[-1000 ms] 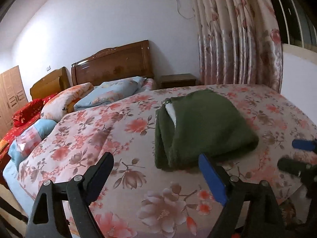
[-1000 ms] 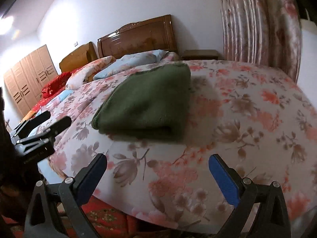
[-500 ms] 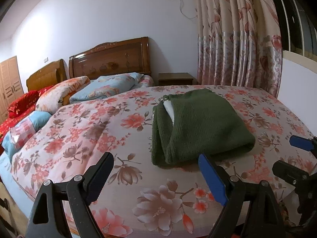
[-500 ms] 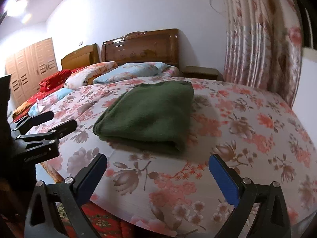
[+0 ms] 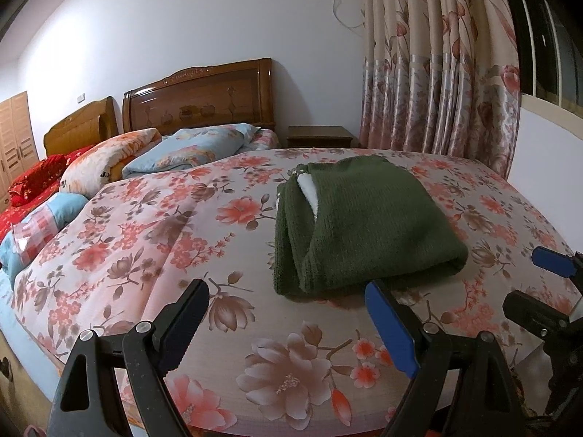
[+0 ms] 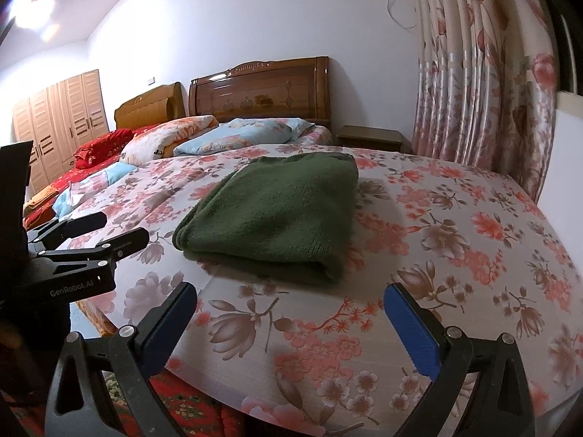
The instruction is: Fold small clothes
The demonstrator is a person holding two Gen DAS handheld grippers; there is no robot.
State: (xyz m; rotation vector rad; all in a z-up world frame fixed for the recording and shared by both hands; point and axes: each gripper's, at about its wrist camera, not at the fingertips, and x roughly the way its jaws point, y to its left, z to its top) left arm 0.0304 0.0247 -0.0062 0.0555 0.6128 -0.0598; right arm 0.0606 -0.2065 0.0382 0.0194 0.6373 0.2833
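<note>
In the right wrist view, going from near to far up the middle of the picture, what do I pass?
Right gripper → bare floral bedspread → folded green sweater → light blue pillow → wooden headboard → white wall.

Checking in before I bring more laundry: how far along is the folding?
The green sweater already lies folded on the floral bedspread. Nothing is in hand: the left hand-held gripper and right hand-held gripper are open and empty. No other unfolded clothes show.
</note>
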